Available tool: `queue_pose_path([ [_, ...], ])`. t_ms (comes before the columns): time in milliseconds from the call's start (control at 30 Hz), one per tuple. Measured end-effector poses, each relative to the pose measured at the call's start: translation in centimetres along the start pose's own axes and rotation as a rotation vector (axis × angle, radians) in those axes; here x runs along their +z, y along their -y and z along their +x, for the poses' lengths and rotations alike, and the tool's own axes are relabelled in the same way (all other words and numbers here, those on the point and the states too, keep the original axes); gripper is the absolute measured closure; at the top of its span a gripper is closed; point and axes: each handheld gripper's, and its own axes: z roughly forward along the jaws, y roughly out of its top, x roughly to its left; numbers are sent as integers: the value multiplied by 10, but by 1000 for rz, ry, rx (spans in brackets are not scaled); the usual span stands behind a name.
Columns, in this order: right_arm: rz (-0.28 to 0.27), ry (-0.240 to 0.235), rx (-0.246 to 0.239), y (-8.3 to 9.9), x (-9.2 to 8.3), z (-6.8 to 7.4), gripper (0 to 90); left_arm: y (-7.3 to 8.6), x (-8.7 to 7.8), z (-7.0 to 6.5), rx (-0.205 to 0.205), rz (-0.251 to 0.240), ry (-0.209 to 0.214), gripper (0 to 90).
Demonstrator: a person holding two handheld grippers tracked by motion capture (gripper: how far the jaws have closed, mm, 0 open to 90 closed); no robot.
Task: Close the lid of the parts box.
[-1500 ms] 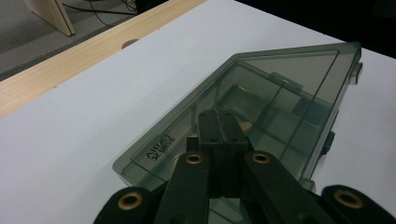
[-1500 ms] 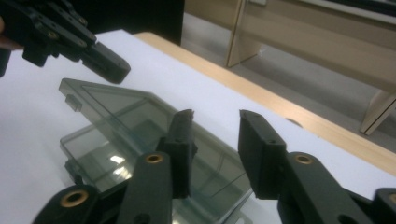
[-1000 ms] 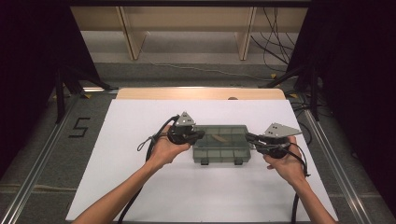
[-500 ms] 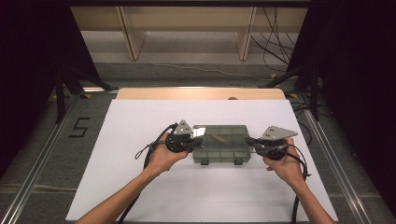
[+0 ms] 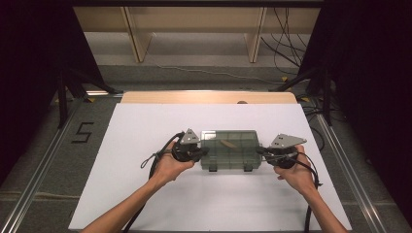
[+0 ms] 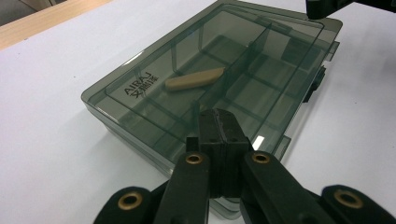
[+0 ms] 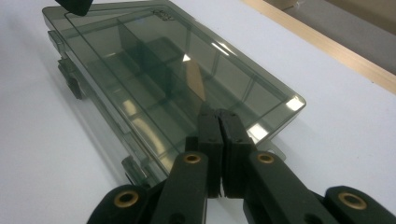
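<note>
The smoky clear compartment box (image 6: 210,79) reads "AIRAJ" on its lid. It lies flat mid-tabletop (image 5: 145,194), long axis running left to right between my tools. My left tool (image 5: 200,151) and right tool (image 5: 260,151) are both closed, tips at the box's ends, gripping nothing.

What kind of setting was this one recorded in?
Most likely a lab or recording station rather than a home. A white table stands between black curtains, metal rails run along the floor with a "5" marked beside one, and loose cables lie by bare wooden shelving.
</note>
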Motion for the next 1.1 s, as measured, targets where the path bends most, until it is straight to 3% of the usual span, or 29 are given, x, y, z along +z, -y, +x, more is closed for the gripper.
queue_pose_path([
  [400,25,-26,-16,2,4,3,889,3,2,-1,3,7,-1,897],
  [1100,44,-26,-22,4,8,5,889,9,6,-2,11,10,-7,897],
])
